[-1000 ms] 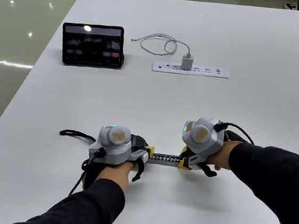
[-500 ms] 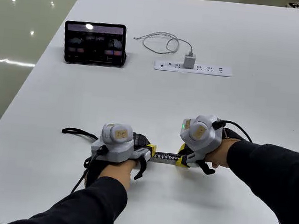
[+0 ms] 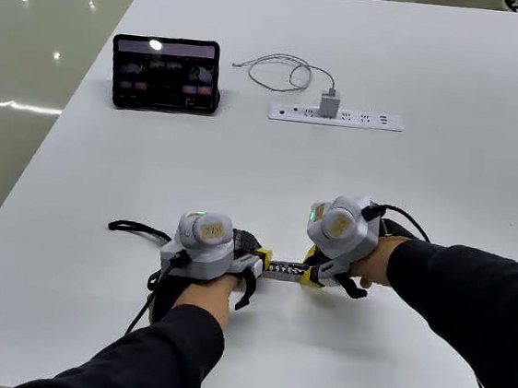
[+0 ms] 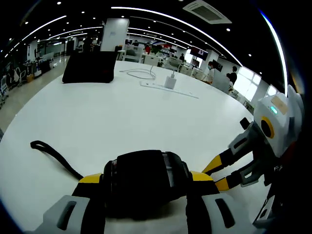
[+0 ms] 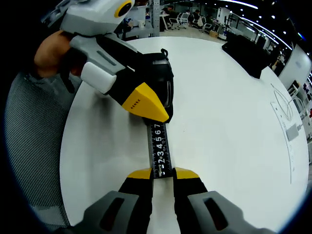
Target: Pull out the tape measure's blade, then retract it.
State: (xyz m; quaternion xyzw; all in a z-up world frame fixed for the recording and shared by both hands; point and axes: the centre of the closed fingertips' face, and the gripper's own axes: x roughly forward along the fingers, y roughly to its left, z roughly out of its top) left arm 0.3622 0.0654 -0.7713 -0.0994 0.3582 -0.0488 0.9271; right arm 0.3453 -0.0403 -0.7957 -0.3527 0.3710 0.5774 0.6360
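Observation:
The black tape measure body [image 3: 241, 245] lies on the white table [image 3: 408, 191], and my left gripper [image 3: 252, 258] is shut on it. In the left gripper view the body [image 4: 146, 165] sits between the yellow-tipped jaws of the left gripper [image 4: 146, 181], with its black wrist strap [image 4: 53, 157] trailing left. A short length of blade [image 3: 284, 271] runs right to my right gripper [image 3: 310, 276]. In the right gripper view the right gripper [image 5: 161, 174] is shut on the end of the blade [image 5: 158, 144], with numbers up to about 7 showing before the body [image 5: 158, 78].
A dark tablet [image 3: 165, 73] stands at the far left of the table. A white power strip [image 3: 335, 118] with a charger and looped cable [image 3: 281, 71] lies behind the grippers. The table's left edge drops to a shiny floor [image 3: 23, 58].
The right gripper has moved left toward the tape measure body, and the exposed blade is shorter. The left gripper still holds the body in the same spot.

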